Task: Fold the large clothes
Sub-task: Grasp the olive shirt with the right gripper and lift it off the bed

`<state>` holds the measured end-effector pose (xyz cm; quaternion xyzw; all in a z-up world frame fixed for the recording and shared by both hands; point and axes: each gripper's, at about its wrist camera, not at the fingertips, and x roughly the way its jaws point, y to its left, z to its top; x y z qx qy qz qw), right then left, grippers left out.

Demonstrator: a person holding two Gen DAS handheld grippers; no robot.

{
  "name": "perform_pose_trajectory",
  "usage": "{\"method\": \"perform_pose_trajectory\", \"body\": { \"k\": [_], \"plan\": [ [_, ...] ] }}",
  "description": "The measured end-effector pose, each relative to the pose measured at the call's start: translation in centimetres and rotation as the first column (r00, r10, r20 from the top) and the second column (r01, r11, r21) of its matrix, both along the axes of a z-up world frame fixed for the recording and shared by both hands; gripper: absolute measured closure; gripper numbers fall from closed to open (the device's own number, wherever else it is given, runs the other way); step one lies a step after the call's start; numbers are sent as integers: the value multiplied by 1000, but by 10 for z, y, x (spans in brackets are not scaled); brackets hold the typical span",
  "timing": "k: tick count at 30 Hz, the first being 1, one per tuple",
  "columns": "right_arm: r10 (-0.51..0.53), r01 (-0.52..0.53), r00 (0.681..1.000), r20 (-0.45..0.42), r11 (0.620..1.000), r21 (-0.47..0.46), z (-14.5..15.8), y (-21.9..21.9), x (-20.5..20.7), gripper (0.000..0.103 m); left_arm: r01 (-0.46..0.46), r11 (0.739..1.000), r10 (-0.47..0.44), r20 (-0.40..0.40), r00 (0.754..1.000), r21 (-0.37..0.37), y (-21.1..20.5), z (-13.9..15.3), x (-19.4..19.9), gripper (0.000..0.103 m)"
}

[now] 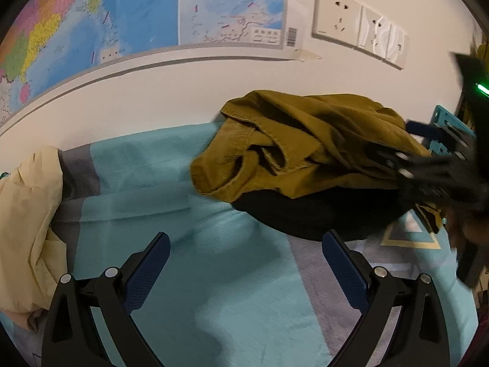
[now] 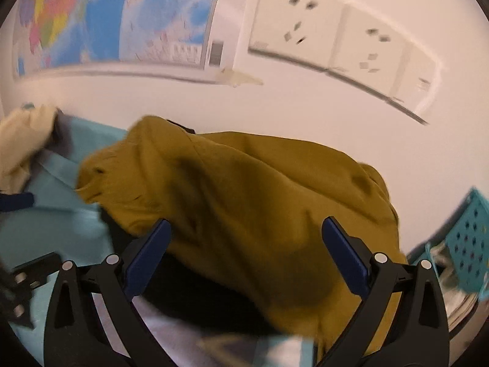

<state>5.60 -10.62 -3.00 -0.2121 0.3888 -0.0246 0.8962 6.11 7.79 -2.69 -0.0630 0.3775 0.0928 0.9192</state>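
A crumpled mustard-yellow garment (image 1: 299,146) lies in a heap on a black garment (image 1: 321,214), on the teal bedsheet by the wall. My left gripper (image 1: 246,244) is open and empty, above the sheet in front of the heap. My right gripper (image 2: 246,235) is open, its blue pads to either side of the mustard garment (image 2: 244,202), close over it; the frame is blurred. It also shows blurred at the heap's right side in the left wrist view (image 1: 428,165). The black garment (image 2: 201,296) lies under the heap.
A cream cloth (image 1: 27,223) is bunched at the left on the teal and grey sheet (image 1: 171,189). A teal perforated basket (image 2: 467,244) stands at the right. The white wall behind holds a map (image 1: 122,9) and sockets (image 1: 339,15).
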Motion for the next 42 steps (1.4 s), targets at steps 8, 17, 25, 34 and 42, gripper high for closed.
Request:
{"method": "perform_pose_trajectory", "body": {
  "k": [8, 17, 25, 34, 42],
  "plan": [
    [94, -101, 988, -126, 994, -50, -18, 4, 26, 77, -8, 1000, 8, -22, 1000, 9, 10, -10, 12, 7],
    [217, -220, 975, -57, 973, -64, 17, 32, -11, 6, -44, 999, 44, -16, 999, 31, 24, -12, 15, 7],
    [196, -222, 954, -226, 971, -94, -27, 43, 59, 24, -60, 998, 61, -40, 997, 28, 33, -20, 19, 7],
    [176, -182, 982, 73, 979, 93, 90, 45, -9, 96, -5, 999, 3, 44, 999, 39, 37, -9, 19, 7],
    [-16, -51, 952, 305, 976, 210, 181, 13, -70, 96, 243, 966, -259, 261, 930, 94, -22, 29, 25, 7]
  ]
}}
